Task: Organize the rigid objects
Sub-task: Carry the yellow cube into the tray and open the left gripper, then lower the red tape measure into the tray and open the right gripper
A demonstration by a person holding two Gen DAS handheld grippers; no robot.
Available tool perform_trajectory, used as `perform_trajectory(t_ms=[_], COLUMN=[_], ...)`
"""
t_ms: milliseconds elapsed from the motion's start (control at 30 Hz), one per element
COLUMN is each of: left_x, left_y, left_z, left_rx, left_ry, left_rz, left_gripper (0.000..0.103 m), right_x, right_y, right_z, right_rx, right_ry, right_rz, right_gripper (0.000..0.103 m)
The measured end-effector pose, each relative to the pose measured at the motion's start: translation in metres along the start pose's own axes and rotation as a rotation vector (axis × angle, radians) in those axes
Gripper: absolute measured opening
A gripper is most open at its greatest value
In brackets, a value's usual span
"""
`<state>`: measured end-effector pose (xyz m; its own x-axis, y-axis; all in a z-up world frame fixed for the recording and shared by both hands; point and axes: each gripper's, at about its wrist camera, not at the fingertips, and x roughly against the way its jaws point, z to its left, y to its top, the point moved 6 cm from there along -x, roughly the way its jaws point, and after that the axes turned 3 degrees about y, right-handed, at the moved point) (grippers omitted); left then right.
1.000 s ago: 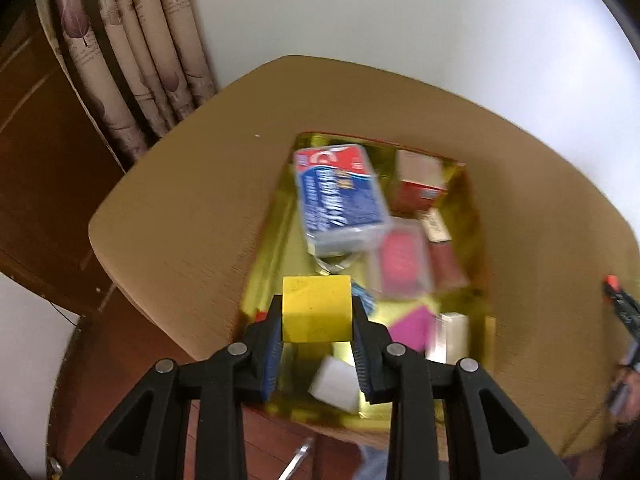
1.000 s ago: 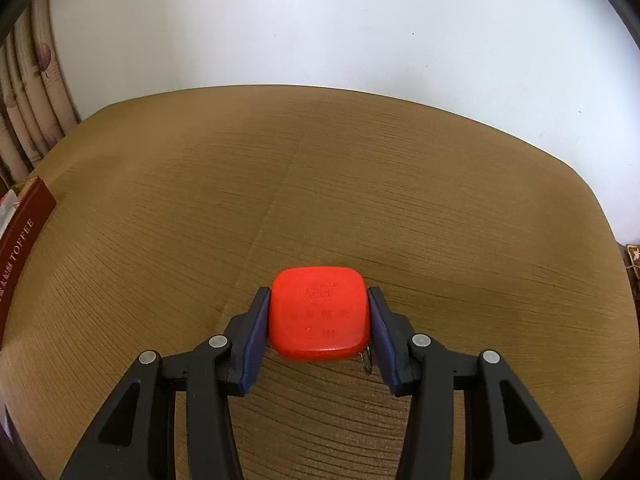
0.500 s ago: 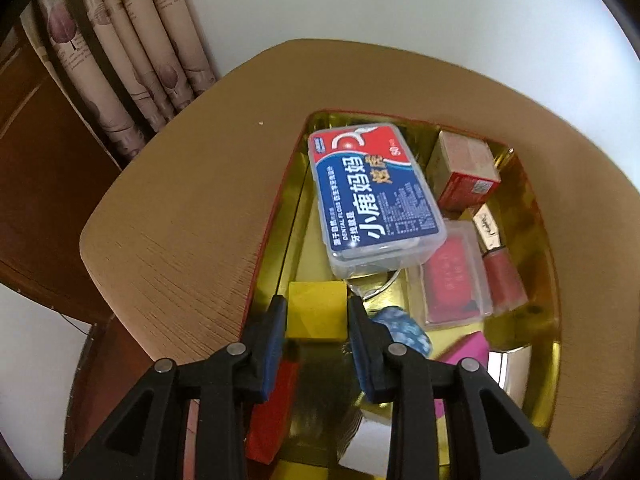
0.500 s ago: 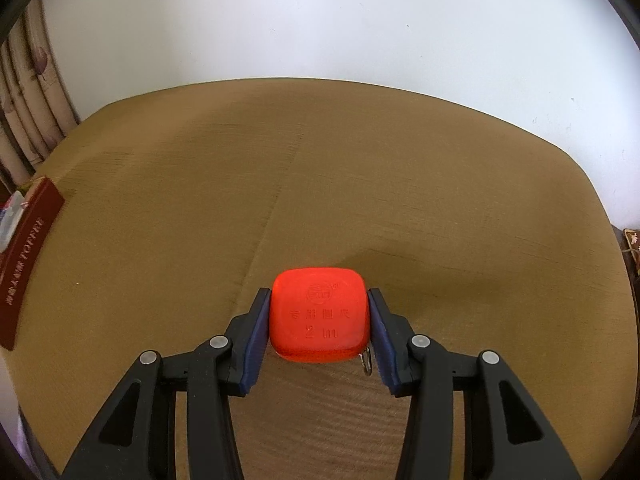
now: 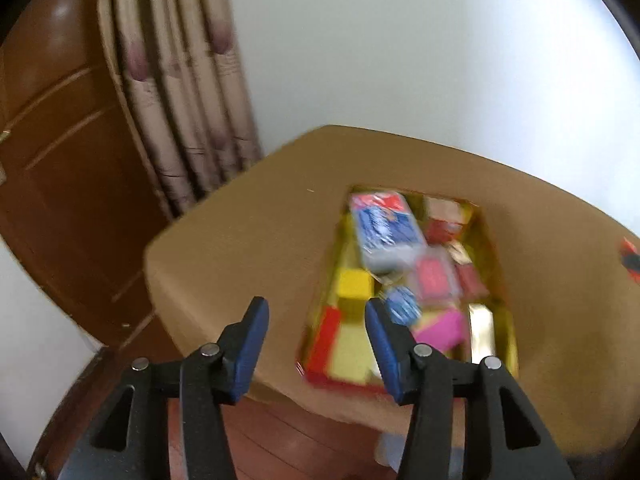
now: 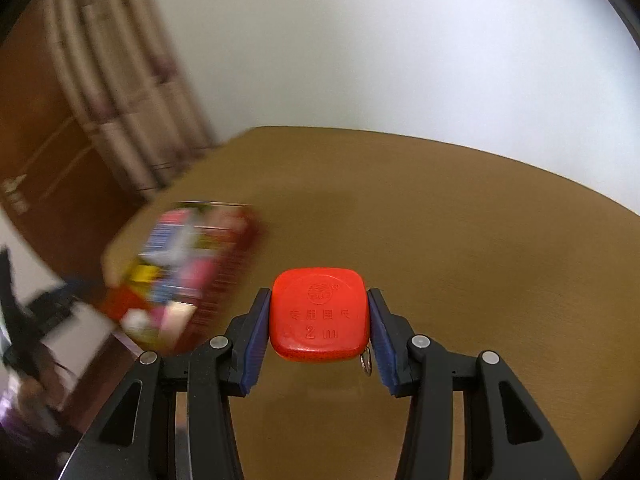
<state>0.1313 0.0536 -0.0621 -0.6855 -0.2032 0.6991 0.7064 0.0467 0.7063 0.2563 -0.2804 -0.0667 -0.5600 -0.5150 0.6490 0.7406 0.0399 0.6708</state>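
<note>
Red tape measure (image 6: 319, 315) is pinched flat between my right gripper (image 6: 319, 322) pads, top face up with "2 m" moulded on it, small metal ring (image 6: 365, 361) hanging off its lower right corner. It's held above the brown table (image 6: 460, 248), not touching it.

Gold tray (image 5: 505, 276) sits on the table toward the left corner, red outer rim. Yellow cube (image 5: 354, 284) lies inside it near the left wall, just behind a red block (image 5: 325, 336). Blue-and-red clear plastic box (image 5: 383, 232) lies at the far end of the tray; pink case (image 5: 434, 278), blue round thing (image 5: 402, 304), magenta piece (image 5: 440, 326) and a shiny silver bar (image 5: 482, 330) fill the rest. Details blurred, can't read labels.

My left gripper (image 5: 316, 334) is empty, jaws opening, nothing between them; it hangs over the near table edge, just left of the tray's near end.

From the right wrist view the tray (image 6: 236, 256) shows as a smeared blur at left.

Curtain (image 5: 176, 80) and wooden door (image 5: 60, 168) behind the table, white wall (image 5: 420, 48) beyond
</note>
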Motion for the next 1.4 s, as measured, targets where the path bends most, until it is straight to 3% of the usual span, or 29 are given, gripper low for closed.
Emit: perform_trajectory(t_ms=[100,267,400,500,800,900,1067,1100,1200,1267,1400], left_x=[0.001,0.007,0.004,-0.008,-0.014,-0.015,-0.02,-0.021,-0.023,-0.023,-0.024], left_y=[-0.015,-0.017,-0.015,-0.016,-0.021,-0.023,-0.025,-0.026,-0.026,-0.026,-0.027], left_z=[0.0,0.007,0.025,0.03,0.024,0.023,0.027,0.028,0.03,0.031,0.037], left_rx=[-0.023,-0.01,0.052,0.081,0.023,0.031,0.053,0.055,0.058,0.065,0.091], left_ry=[-0.017,-0.033,-0.026,-0.047,-0.035,-0.041,-0.048,-0.047,-0.039,-0.033,-0.027], left_rz=[0.023,-0.018,-0.039,0.017,0.041,0.06,0.09,0.092,0.099,0.097,0.103], left_gripper=[0.051,0.051,0.051,0.051,0.051,0.051,0.051,0.051,0.051,0.051,0.051], right_x=[-0.033,-0.1,-0.131,-0.145,-0.165,-0.164,-0.131,-0.121,-0.086,-0.069,-0.07], right_y=[0.007,0.009,0.005,0.001,0.0,0.004,0.011,0.012,0.005,-0.005,-0.015], right_z=[0.062,0.123,0.133,0.129,0.139,0.14,0.145,0.148,0.151,0.154,0.168], right_rx=[0.04,0.08,0.077,0.067,0.073,0.064,0.041,0.029,-0.053,-0.117,-0.138], right_ry=[0.11,0.131,0.1,0.071,0.015,0.016,0.045,0.065,0.101,0.147,0.155], right_rz=[0.037,0.08,0.1,0.113,0.087,0.071,-0.055,-0.099,-0.288,-0.381,-0.395], right_gripper=[0.044,0.044,0.044,0.044,0.045,0.051,0.057,0.063,0.103,0.103,0.103])
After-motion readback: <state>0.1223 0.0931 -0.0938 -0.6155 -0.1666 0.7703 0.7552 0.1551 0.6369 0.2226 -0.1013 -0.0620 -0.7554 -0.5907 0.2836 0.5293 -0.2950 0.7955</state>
